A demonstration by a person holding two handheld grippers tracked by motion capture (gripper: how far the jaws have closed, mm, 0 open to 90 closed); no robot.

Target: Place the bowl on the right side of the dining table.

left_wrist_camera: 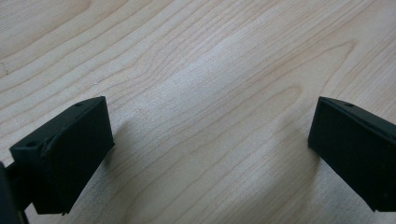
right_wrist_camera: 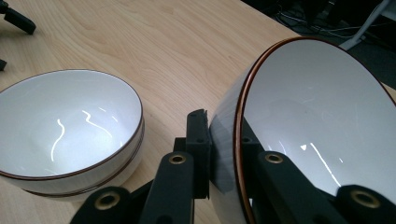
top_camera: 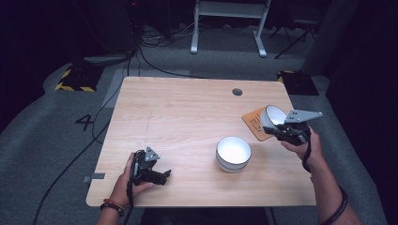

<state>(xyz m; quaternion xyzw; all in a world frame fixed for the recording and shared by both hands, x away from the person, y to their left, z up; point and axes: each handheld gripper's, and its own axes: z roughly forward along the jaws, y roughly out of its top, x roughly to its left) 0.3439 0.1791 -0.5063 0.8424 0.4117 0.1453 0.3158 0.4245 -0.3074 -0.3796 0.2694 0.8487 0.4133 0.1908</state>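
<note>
The right gripper (top_camera: 280,129) has its fingers clamped on the tilted bowl's (top_camera: 272,116) rim, above the orange mat (top_camera: 252,123), so nesting it into the second bowl (top_camera: 233,153) remains; the left gripper (top_camera: 162,176) rests wide-fingered on the bench (top_camera: 187,112).

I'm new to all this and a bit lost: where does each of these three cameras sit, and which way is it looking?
High view: above the person's side, looking forward and down on the table; both forearms, left gripper and right gripper show.
Left gripper view: on the left gripper, facing bare tabletop between open jaws.
Right gripper view: on the right gripper, jaws clamping the tilted bowl.
Shared: the high and right gripper views both show the standing bowl.
</note>
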